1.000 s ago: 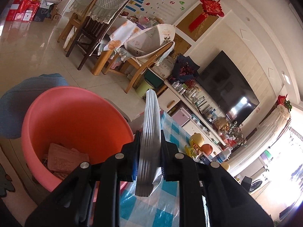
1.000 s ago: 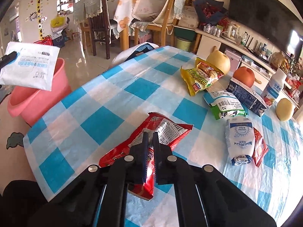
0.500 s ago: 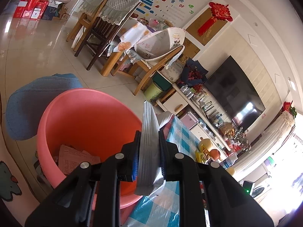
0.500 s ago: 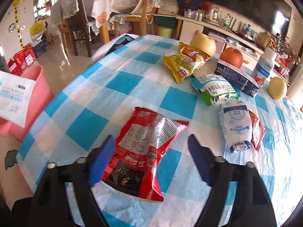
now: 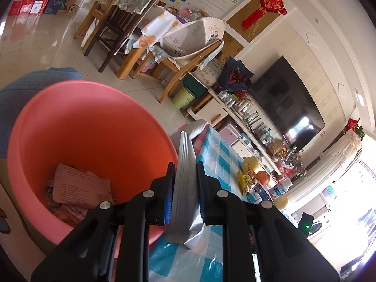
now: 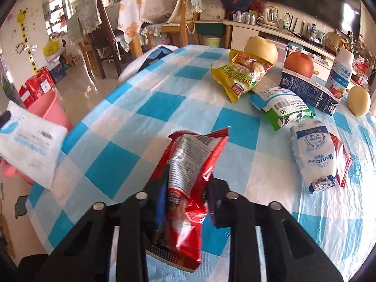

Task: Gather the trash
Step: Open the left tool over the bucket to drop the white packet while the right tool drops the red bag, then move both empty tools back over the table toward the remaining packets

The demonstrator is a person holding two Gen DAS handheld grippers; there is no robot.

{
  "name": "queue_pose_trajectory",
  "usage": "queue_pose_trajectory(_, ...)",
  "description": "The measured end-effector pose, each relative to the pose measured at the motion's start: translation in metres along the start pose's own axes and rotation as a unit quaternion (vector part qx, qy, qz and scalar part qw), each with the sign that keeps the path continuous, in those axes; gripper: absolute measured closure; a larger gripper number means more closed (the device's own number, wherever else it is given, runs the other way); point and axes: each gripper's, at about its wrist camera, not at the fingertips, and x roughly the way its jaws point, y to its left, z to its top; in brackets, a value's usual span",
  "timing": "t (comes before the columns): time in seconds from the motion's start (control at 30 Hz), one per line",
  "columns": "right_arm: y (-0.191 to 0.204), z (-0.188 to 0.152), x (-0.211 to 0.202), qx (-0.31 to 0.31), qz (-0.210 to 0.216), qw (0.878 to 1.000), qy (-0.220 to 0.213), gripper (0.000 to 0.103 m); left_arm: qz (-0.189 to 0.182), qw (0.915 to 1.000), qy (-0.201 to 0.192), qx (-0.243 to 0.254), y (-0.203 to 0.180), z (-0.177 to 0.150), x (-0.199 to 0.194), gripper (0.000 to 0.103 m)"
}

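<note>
My left gripper is shut on a flat silver-white wrapper, held edge-on beside the rim of a pink bin that has paper trash inside. The same wrapper shows at the left of the right wrist view, over the bin. My right gripper is closed around a crumpled red snack bag on the blue-checked tablecloth; the bag bulges between the pads.
More packets lie on the table: a yellow bag, a green-white bag, a white Magicbay pouch, a dark carton, a drink bottle and fruit. Chairs stand beyond the bin.
My right gripper opened wide, moved forward over the red bag and closed on it. My left gripper with the wrapper moved closer over the pink bin.
</note>
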Motion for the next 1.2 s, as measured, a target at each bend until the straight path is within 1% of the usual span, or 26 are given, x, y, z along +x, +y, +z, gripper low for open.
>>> queue_pose_trajectory(0.13,-0.002,0.000,-0.005,-0.003,0.004,1.000,-0.006,0.080,-0.007,1.0000,0.007,-0.001,-0.006,-0.006,0.006,0.084)
queue_pose_trajectory(0.3,0.004,0.008,-0.020,-0.007,0.018,0.999,-0.031,0.081,-0.012,0.9998,0.007,-0.011,-0.006,-0.008,0.008,0.084)
queue_pose_trajectory(0.4,0.016,0.018,-0.030,-0.013,0.040,0.998,-0.045,0.081,-0.020,0.9993,0.003,-0.031,0.000,-0.005,0.006,0.084)
queue_pose_trajectory(0.47,0.029,0.025,-0.035,-0.021,0.057,0.997,-0.051,0.081,-0.019,0.9992,-0.004,-0.035,0.002,-0.002,0.003,0.084)
queue_pose_trajectory(0.6,0.076,0.045,-0.044,-0.054,0.110,0.991,-0.061,0.081,-0.013,0.9985,-0.038,-0.036,0.008,0.017,-0.016,0.084)
queue_pose_trajectory(0.7,0.123,0.063,-0.051,-0.086,0.161,0.980,-0.073,0.082,-0.005,0.9970,-0.070,-0.033,0.013,0.036,-0.033,0.084)
queue_pose_trajectory(0.77,0.153,0.072,-0.054,-0.107,0.184,0.974,-0.080,0.081,0.002,0.9952,-0.094,-0.027,0.015,0.050,-0.046,0.084)
queue_pose_trajectory(0.87,0.193,0.083,-0.053,-0.132,0.214,0.965,-0.081,0.081,0.025,0.9932,-0.113,-0.012,0.019,0.064,-0.055,0.084)
queue_pose_trajectory(0.93,0.218,0.086,-0.046,-0.151,0.216,0.961,-0.081,0.081,0.052,0.9922,-0.114,0.003,0.022,0.068,-0.052,0.084)
queue_pose_trajectory(0.97,0.229,0.086,-0.040,-0.159,0.217,0.960,-0.072,0.080,0.064,0.9919,-0.109,0.009,0.025,0.068,-0.048,0.083)
queue_pose_trajectory(1.0,0.239,0.087,-0.032,-0.168,0.221,0.959,-0.054,0.078,0.075,0.9922,-0.098,0.014,0.029,0.066,-0.041,0.080)
queue_pose_trajectory(1.03,0.247,0.086,-0.023,-0.175,0.213,0.960,-0.044,0.077,0.090,0.9923,-0.083,0.019,0.033,0.065,-0.033,0.074)
queue_pose_trajectory(1.07,0.251,0.085,-0.019,-0.178,0.206,0.961,-0.042,0.071,0.106,0.9917,-0.071,0.020,0.038,0.062,-0.027,0.057)
queue_pose_trajectory(1.1,0.253,0.084,-0.017,-0.179,0.202,0.962,-0.042,0.065,0.119,0.9906,-0.065,0.017,0.042,0.058,-0.023,0.046)
queue_pose_trajectory(1.13,0.251,0.081,-0.017,-0.178,0.198,0.963,-0.045,0.062,0.124,0.9900,-0.065,0.016,0.044,0.055,-0.022,0.044)
queue_pose_trajectory(1.17,0.247,0.079,-0.020,-0.173,0.192,0.965,-0.051,0.053,0.128,0.9894,-0.066,0.021,0.046,0.052,-0.022,0.036)
queue_pose_trajectory(1.2,0.241,0.077,-0.024,-0.165,0.186,0.967,-0.058,0.042,0.136,0.9880,-0.067,0.032,0.045,0.049,-0.022,0.029)
